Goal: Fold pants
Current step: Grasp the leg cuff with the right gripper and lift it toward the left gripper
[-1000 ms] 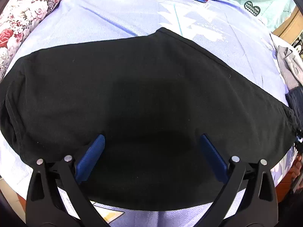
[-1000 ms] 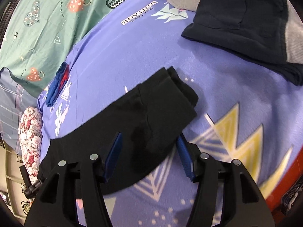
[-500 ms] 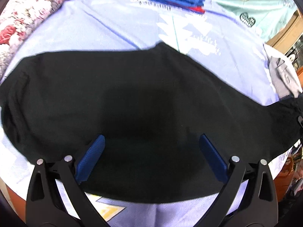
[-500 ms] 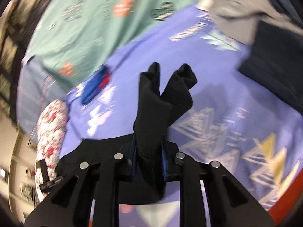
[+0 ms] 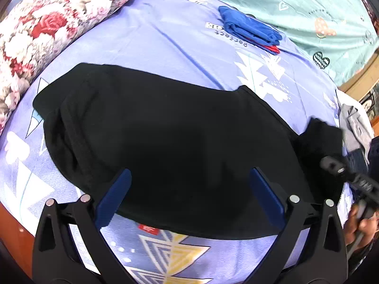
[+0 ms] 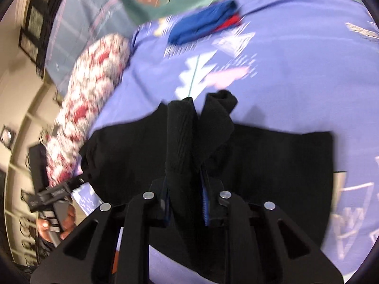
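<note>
Folding is judged to be at the leg-over step: one pair of black pants [image 5: 180,142] is spread flat on the bed [image 5: 165,45], along its near edge, waist end toward the floral pillow [image 5: 47,23].

Right tool [image 6: 187,189] is clenched on the cuff end of the pants; two cuffs are seen bunched up between the jaws and raised off the sheet. Grip at the cuffs is judged deliberate: both legs are carried together, so one sweep toward the waist should halve the length.

Left tool [image 5: 189,189] is released, jaws wide apart, held low over the near middle of the fabric. No cloth is pinched. Placement is judged as a hold-down or a crease guide while the leg end is brought over; contact with the fabric cannot be confirmed.

Right-view image is motion-blurred, so fine detail is not trusted.

Count:
- pants being folded: 1
- tools: 2
- folded blue garment [image 5: 251,28] with a red layer under it: 1 stack, toward the far edge
- floral pillow: 1, at the far left corner
- grey and dark clothes [image 5: 357,127]: a pile at the right edge, number not resolvable
- teal heart-print cloth [image 5: 296,4]: 1, beyond the far edge
</note>
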The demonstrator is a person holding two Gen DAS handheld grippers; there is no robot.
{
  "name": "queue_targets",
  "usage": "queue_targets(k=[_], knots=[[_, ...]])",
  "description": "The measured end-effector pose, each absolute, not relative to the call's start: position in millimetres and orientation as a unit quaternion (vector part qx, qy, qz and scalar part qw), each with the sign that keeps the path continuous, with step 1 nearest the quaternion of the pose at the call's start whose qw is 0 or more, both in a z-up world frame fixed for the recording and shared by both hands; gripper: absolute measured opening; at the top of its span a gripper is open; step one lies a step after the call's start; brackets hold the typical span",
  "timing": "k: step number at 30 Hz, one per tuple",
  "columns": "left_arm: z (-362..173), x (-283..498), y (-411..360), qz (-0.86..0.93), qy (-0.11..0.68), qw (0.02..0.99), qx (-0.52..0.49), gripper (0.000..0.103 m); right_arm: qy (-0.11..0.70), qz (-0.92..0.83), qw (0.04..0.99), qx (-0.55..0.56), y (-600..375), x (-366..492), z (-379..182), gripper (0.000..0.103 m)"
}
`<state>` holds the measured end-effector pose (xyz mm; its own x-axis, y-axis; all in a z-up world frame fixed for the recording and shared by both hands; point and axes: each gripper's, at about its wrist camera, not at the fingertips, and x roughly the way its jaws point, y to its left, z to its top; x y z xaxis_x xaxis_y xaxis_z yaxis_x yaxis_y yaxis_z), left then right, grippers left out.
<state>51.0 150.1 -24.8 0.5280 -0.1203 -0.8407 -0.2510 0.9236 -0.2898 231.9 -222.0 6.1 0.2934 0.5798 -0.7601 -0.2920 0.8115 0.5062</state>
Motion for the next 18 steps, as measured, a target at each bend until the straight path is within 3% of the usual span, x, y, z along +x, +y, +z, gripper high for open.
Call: queue_targets(k=[5, 6, 7, 8, 15, 18], knots=[[-32, 57, 156, 0.036, 0.492, 0.847, -0.198, 0.101, 0.551, 0.280, 0.779, 0.109, -184, 235, -15, 0.027], [-33, 56, 157, 0.034, 0.494, 0.846, -0.198, 0.101, 0.560, 0.286, 0.770, 0.105, -179, 235, -20, 0.037], [-34, 55, 156, 0.031, 0.495, 0.845, -0.198, 0.101, 0.571, 0.297, 0.758, 0.107, -175, 234, -24, 0.054], [-34, 56, 155, 0.028, 0.496, 0.845, -0.197, 0.101, 0.578, 0.308, 0.747, 0.112, -173, 231, -28, 0.060], [-30, 65, 139, 0.017, 0.501, 0.847, -0.179, 0.101, 0.581, 0.384, 0.697, 0.172, -187, 224, -18, 0.061], [-27, 72, 127, 0.008, 0.502, 0.847, -0.172, 0.101, 0.537, 0.354, 0.744, 0.183, -226, 228, 6, 0.061]])
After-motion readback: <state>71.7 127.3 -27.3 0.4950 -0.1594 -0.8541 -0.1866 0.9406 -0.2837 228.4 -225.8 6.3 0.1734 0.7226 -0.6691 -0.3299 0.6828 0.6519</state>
